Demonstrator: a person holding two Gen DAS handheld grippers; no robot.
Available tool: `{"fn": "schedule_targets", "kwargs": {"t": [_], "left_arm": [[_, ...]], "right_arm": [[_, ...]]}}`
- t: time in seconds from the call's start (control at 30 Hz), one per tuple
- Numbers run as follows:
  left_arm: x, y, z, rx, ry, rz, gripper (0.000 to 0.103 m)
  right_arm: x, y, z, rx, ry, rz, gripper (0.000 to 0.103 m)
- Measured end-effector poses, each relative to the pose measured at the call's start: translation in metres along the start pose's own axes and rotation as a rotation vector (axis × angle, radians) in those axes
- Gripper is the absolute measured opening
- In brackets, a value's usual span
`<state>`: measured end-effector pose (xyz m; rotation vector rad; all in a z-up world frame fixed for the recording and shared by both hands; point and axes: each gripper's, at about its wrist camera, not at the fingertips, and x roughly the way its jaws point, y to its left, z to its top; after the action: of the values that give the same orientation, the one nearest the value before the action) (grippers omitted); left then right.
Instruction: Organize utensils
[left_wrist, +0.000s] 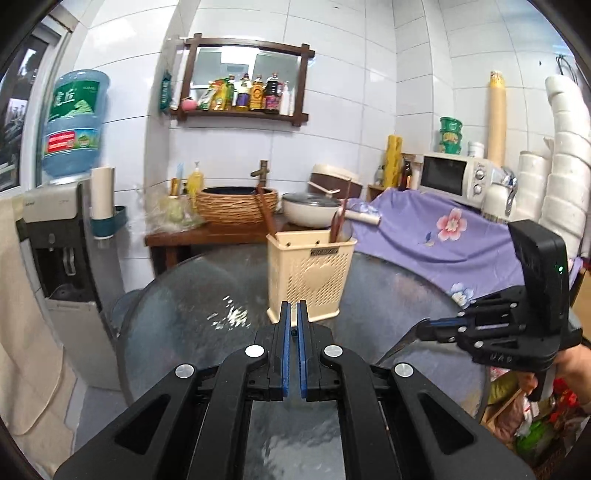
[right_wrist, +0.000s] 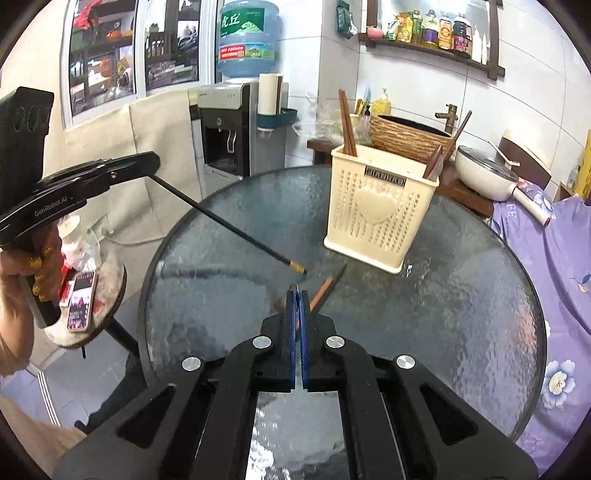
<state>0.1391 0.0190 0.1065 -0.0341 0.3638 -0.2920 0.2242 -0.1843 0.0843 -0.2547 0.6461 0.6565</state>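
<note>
Left fingers: the blue pads (left_wrist: 285, 332) stand together, clamped on the end of a black chopstick (right_wrist: 229, 225); in the left wrist view only its dark butt shows in the slit.
Left gripper (right_wrist: 153, 166): held at the far left, above the table edge, by a hand (right_wrist: 22, 266) on the grip.
Black chopstick: slants from the left gripper down and right over the glass; its gold-banded tip hangs near the middle of the table, just left of the holder's near corner.
Right fingers: pads (right_wrist: 291, 332) pressed together on a thin metal utensil (left_wrist: 399, 343); a bit of bright metal shows at the fingertips. Its kind cannot be told.
Right gripper (right_wrist: 297, 295): over the near middle of the table; seen from the left, it sits at the right edge with a hand (left_wrist: 569, 365) behind it.
Brown stick shape (right_wrist: 325, 288): just past the right fingertips; held piece or reflection, cannot tell.
Utensil holder (right_wrist: 376, 210): cream, perforated, heart on front, upright on the far side of the table. 2 brown chopsticks (right_wrist: 347, 125) stand in its left end, more brown handles (right_wrist: 439, 158) in its right end.
Table (right_wrist: 461, 314): round, textured glass.
Surroundings: water dispenser (right_wrist: 221, 125) far left, purple flowered cloth (right_wrist: 554, 258) right, phone (right_wrist: 81, 299) on a stool at left.
</note>
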Motion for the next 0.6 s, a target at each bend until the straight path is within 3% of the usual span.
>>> {"fn": "schedule_targets", "kwargs": {"t": [0.23,0.33,0.53,0.6], "left_arm": [[0.025,-0.002,0.023,-0.017,0.013,-0.049,0.0],[0.034,-0.001,0.028,-0.016,0.016,-0.034,0.0],[0.034,0.003,0.013,0.001,0.054,-0.036,0.002],[0.032,0.006,-0.003,0.019,0.087,-0.031,0.03]], "right_arm": [[0.009,-0.016,0.025,0.044,0.002,0.0,0.002],[0.014,-0.021,0.033,0.048,0.008,-0.011,0.002],[0.017,-0.024,0.036,0.052,0.009,-0.009,0.002],[0.018,-0.024,0.035,0.052,0.011,-0.006,0.002]]}}
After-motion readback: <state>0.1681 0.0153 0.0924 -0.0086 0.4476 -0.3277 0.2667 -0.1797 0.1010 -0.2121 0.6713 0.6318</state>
